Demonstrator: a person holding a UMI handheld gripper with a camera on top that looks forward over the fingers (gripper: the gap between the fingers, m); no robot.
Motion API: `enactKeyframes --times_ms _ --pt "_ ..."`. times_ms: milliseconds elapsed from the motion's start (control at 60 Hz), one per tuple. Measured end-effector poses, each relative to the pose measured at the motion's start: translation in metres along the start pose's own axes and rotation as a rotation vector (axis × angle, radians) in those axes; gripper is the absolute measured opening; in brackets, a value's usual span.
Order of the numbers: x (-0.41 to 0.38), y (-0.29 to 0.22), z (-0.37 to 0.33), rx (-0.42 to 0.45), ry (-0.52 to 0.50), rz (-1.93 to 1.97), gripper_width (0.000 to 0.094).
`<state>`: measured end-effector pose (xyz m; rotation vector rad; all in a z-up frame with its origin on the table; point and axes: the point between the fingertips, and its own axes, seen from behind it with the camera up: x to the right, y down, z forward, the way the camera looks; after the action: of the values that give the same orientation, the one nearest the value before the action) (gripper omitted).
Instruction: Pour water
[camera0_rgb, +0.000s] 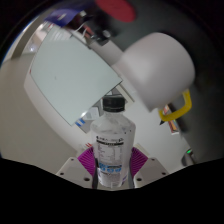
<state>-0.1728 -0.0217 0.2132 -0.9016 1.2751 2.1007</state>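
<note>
A clear plastic water bottle (111, 142) with a dark cap and a white-and-blue label stands upright between my gripper's fingers. My gripper (112, 160) is shut on the bottle; the purple pads (88, 160) press on its two sides. Beyond the bottle lies a large pale rectangular container (70, 72). To its right stands a big white rounded vessel (155, 60) with a yellow handle (178, 108).
The pale tabletop (25, 125) lies to the left of the bottle. Dark and red objects (120, 8) sit at the far back. A small dark item (188, 152) lies to the right of the fingers.
</note>
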Motion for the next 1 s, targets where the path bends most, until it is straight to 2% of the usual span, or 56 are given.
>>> enactKeyframes --times_ms 133,250,400,533,550,650,683,783,850,1000 --pt "-0.031 0.014 0.019 -0.106 0.089 -0.338 0.0395" --pt "-0.067 0.027 0.023 -0.146 0.145 -0.803 0.0395" --pt "-0.139 -0.011 0.026 -0.062 0.233 -1.463 0.0398" --pt "-0.181 -0.077 0.012 0.007 0.347 -1.874 0.0394" --pt "-0.170 -0.073 0.009 0.027 0.373 -1.909 0.0395" --pt "-0.151 -0.127 -0.012 0.046 0.542 -2.093 0.0395" --pt "-0.143 -0.165 -0.021 0.021 0.584 -2.128 0.0393" --pt "-0.104 -0.194 -0.043 -0.010 0.719 -2.141 0.0395" --pt "-0.083 -0.228 -0.057 -0.032 0.772 -2.137 0.0395" --pt "-0.046 -0.259 -0.076 -0.088 0.837 -2.107 0.0394"
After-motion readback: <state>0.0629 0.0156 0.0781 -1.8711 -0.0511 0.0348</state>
